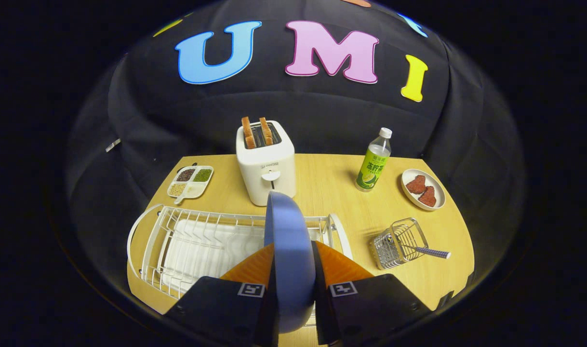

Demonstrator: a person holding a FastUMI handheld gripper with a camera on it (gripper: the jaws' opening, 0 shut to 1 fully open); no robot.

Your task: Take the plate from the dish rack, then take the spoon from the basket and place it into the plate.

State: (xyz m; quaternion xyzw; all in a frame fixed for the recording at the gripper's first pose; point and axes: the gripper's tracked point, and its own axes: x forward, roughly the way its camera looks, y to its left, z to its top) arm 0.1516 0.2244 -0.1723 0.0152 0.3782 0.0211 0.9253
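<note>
Pale wood makes up the worktop point(332, 188), which stands against the booth's black cloth wall. At its back edge, near the middle, sits a white toaster point(266, 161) with two slices of toast point(256, 131) standing in its slots. Toward the back left corner lies a small divided dish point(190, 181) holding grains and seeds in separate compartments. Right of the toaster stands an upright bottle point(373, 161) with a green label and white cap, and near the back right corner a small plate point(423, 189) carries two reddish pieces of food.

Along the front left edge lies the white wire dish rack point(187, 243) on its drip tray. The gripper point(293, 284) hovers over the rack's right end, its two orange fingers point(252, 267) pressed against the two faces of the blue plate point(287, 250). The plate stands on edge between them, its rim rising ahead of the fingertips toward the toaster and its flat faces turned left and right.

Near the front right corner, beside the rack, stands the wire basket point(400, 242). The spoon point(428, 250) rests in it, tilted low, its checked handle sticking out over the basket's rim toward the right edge of the worktop.
</note>
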